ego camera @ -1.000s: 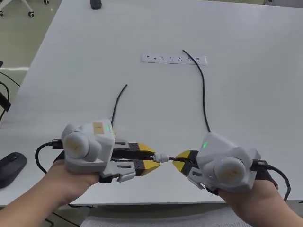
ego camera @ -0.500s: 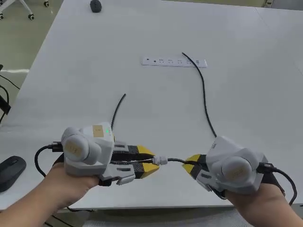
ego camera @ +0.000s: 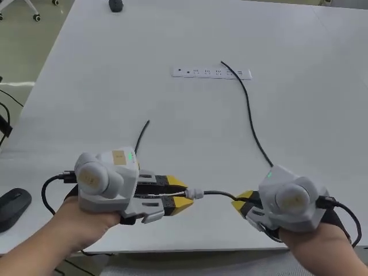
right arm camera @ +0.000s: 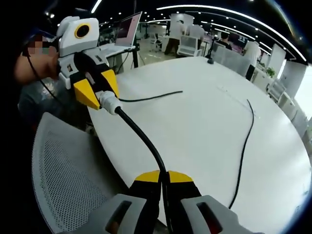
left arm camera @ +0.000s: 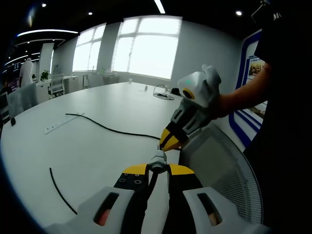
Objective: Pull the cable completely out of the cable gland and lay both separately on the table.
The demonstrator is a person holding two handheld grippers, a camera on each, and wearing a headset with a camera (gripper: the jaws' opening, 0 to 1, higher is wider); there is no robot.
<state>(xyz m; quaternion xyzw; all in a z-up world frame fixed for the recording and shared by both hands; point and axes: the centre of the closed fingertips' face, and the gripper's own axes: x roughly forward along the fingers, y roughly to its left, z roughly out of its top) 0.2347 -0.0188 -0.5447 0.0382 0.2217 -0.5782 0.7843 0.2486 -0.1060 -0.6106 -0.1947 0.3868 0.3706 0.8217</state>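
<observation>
My left gripper [ego camera: 184,195] is shut on the white cable gland [ego camera: 195,194], which pokes out past its yellow tips. A black cable [ego camera: 218,194] runs from the gland to my right gripper [ego camera: 241,202], which is shut on it a short span away. The left gripper view has the gland [left arm camera: 157,160] between the jaws and the right gripper [left arm camera: 170,140] just beyond. In the right gripper view the cable [right arm camera: 141,139] arcs from my jaws to the gland [right arm camera: 108,102]. The cable's long part [ego camera: 249,118] and its short tail [ego camera: 141,135] lie on the table.
A white power strip [ego camera: 211,73] lies mid-table beyond the cable. A black mouse [ego camera: 12,205] sits at the left edge and another [ego camera: 115,5] at the far end. Both grippers hover at the table's near edge [ego camera: 190,248], above a mesh chair [right arm camera: 63,170].
My right gripper has moved right, away from the left one, and more cable shows between them. The short tail behind the left gripper has slid nearer and grown shorter.
</observation>
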